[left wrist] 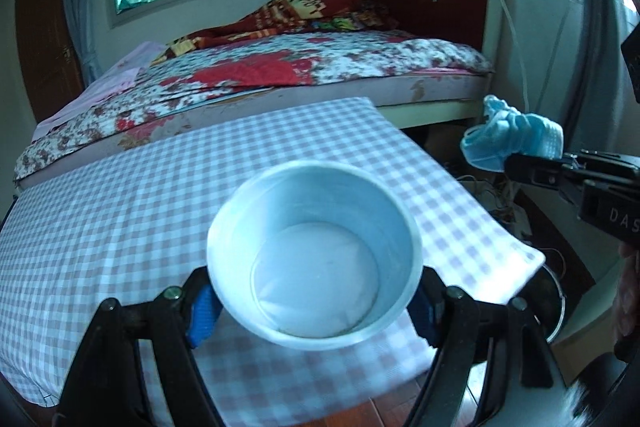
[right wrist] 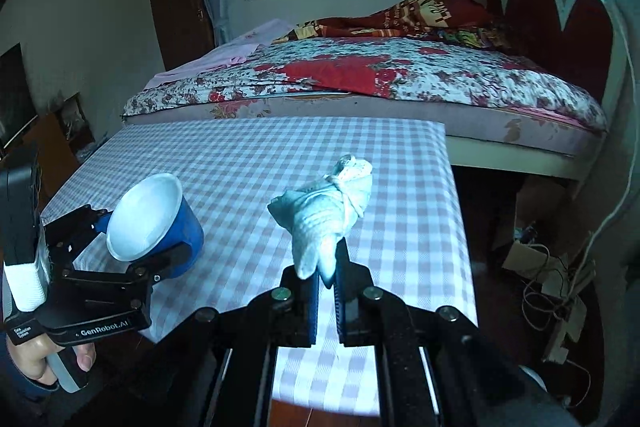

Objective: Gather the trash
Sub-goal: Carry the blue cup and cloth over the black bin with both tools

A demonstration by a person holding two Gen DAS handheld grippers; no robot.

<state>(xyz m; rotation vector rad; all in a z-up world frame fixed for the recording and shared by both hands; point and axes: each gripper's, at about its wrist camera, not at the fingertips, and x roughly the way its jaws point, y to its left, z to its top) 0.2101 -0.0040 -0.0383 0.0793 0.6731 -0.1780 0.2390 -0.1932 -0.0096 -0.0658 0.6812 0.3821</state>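
A bedroom with a floral-quilted bed (right wrist: 360,75) behind a pink-and-white checked table (right wrist: 248,155). Above the table, the left gripper (right wrist: 156,227) grips a blue paper cup with white inside (left wrist: 316,255). The right gripper (right wrist: 327,279), fingers nearly together, pinches a crumpled pale-blue face mask (right wrist: 324,211) near the table's right edge; tangled cables (right wrist: 556,291) clutter the floor beyond.

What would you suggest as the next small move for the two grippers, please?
Probably carry both items to a bin, which is not clearly in view: the left gripper already holds the paper cup, and the right gripper is shut on the crumpled face mask.
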